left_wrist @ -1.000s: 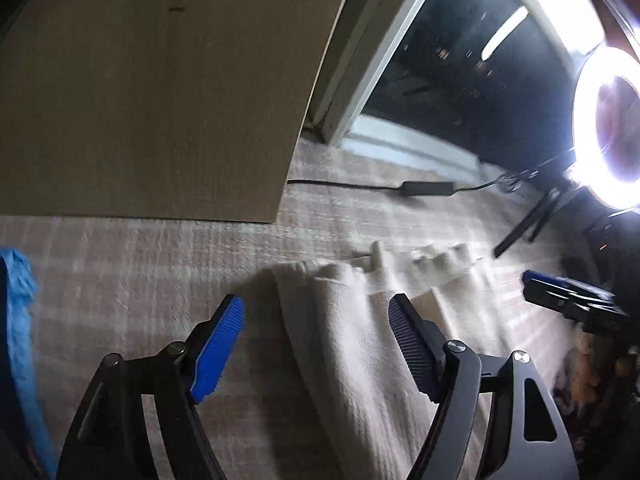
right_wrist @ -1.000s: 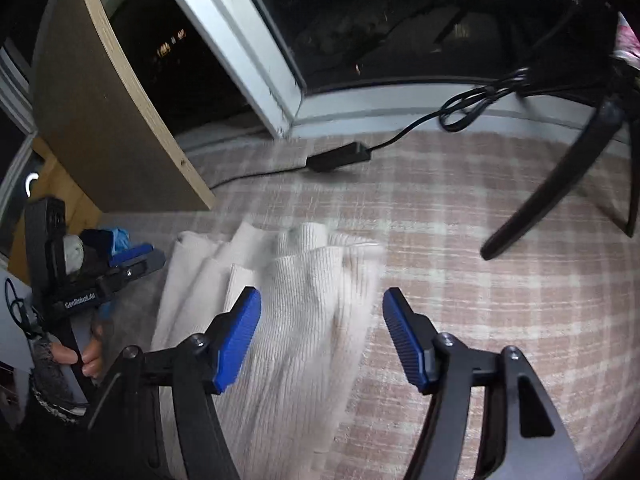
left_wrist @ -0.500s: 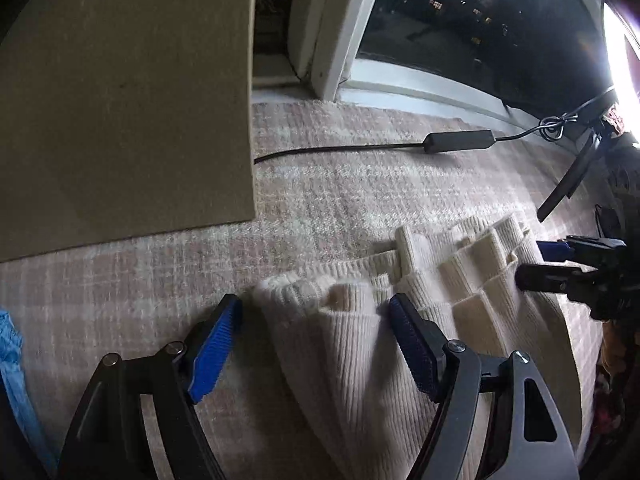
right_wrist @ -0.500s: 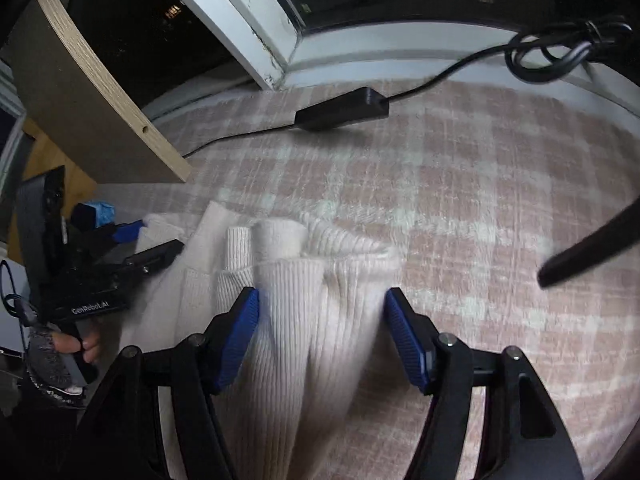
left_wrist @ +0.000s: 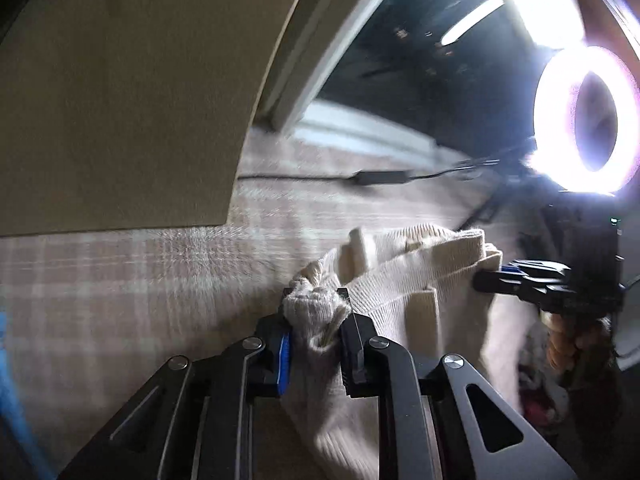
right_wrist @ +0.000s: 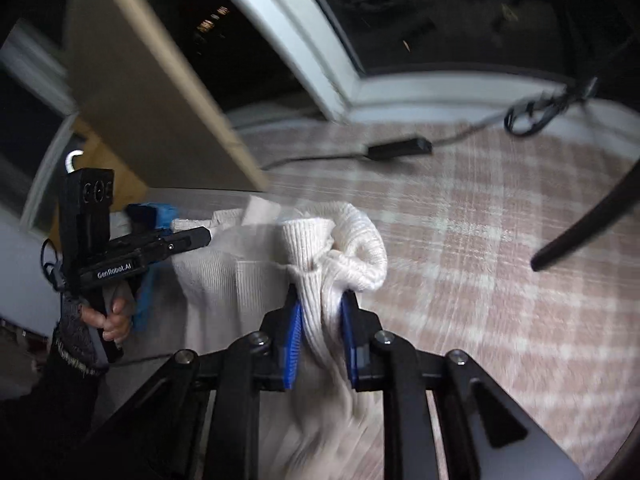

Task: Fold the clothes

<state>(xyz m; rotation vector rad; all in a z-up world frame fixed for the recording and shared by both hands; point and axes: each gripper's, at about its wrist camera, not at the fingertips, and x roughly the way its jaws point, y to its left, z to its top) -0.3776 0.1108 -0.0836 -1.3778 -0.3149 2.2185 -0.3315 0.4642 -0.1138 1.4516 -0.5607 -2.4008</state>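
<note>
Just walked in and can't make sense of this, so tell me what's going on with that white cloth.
A person is folding a cream ribbed knit garment on a pink-and-white plaid surface, using two handheld grippers. The left gripper is shut on one bunched corner of it, and the right gripper is shut on another. The cloth hangs between them, lifted off the surface. A ring light shines at the right.

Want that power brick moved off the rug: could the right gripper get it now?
Probably not: the right gripper is shut on the sweater, though bare rug lies before the power brick.
</note>
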